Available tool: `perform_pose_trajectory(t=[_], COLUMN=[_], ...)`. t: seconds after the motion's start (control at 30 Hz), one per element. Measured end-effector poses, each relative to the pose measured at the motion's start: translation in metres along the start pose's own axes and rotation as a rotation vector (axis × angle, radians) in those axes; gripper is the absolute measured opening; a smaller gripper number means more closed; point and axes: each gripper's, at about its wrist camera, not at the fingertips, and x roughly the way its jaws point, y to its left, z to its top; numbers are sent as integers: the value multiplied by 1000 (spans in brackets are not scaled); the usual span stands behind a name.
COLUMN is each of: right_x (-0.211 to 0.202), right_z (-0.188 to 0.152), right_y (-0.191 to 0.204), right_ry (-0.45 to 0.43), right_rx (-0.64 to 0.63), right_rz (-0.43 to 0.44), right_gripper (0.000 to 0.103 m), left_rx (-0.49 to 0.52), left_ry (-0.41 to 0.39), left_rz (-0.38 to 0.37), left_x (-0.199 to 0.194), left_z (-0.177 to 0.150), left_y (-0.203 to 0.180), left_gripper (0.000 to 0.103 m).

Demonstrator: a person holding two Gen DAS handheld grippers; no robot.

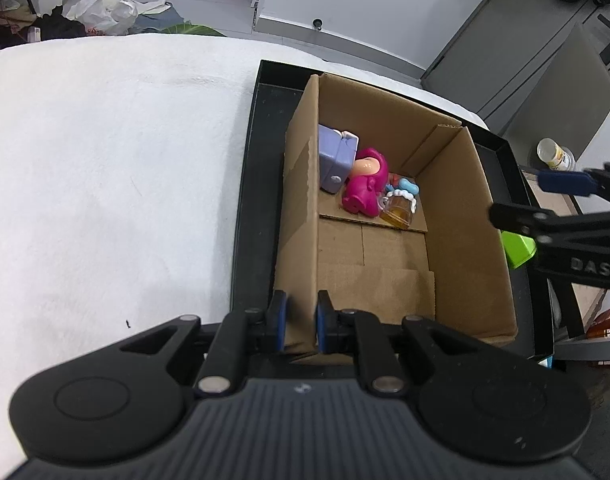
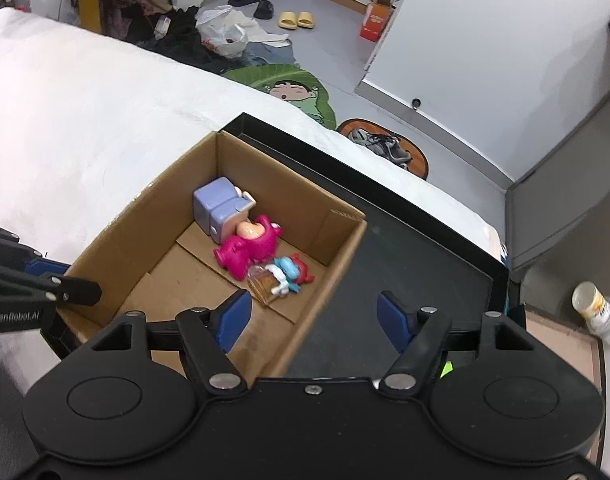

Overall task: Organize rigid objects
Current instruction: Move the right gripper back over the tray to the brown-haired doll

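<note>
- Closest to the left wrist lens, the left gripper [image 1: 297, 320] has its blue-padded fingers pinched on the near left wall of the brown cardboard box [image 1: 457, 216], one pad outside, one inside.
- That box sits inside a shallow black tray [image 1: 245, 184], which rests on a white fluffy cloth [image 1: 105, 168].
- Down at the far end of the box floor, well away from both grippers: a lilac blocky plastic toy [image 1: 335, 156] against the left wall, and a magenta plastic figure [image 1: 363, 188] lying right against it.
- Just beside the figure, a small clear amber mug-shaped toy [image 1: 397, 210] and a red-and-blue figurine [image 2: 293, 272]; they look to be touching, though it's too small to be sure.
- Over to the right wrist view: the right gripper [image 2: 313, 320] hangs wide open with nothing between its fingers, straddling the box's near right wall, left pad over the box floor, right pad over the bare tray.
- A lime-green plastic piece [image 1: 517, 248] peeks out beyond the box's right wall, partly hidden by the right gripper.
- A white bottle [image 2: 597, 312] stands off past the tray's right edge.
</note>
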Motion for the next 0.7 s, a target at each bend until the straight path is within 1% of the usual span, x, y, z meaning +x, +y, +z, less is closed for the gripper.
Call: perform_pose_trajectory(t=[0.23,0.47,0.7], right_x=[-6,-3,6], right_z=[-21,-42,-66], right_y=[-16,-26,-37], right_ry=[7,28,77], right_rx=[49,78,164], right_rz=[-7,-17,22], right_gripper=[72,72,72], left_rx=[5,3,4], left_ry=[0,0,0], left_rz=[8,10,11], left_x=[1,2,2], left_z=[0,-1,-1], left_y=[-2,-2,-1], left_gripper=[14,14,14])
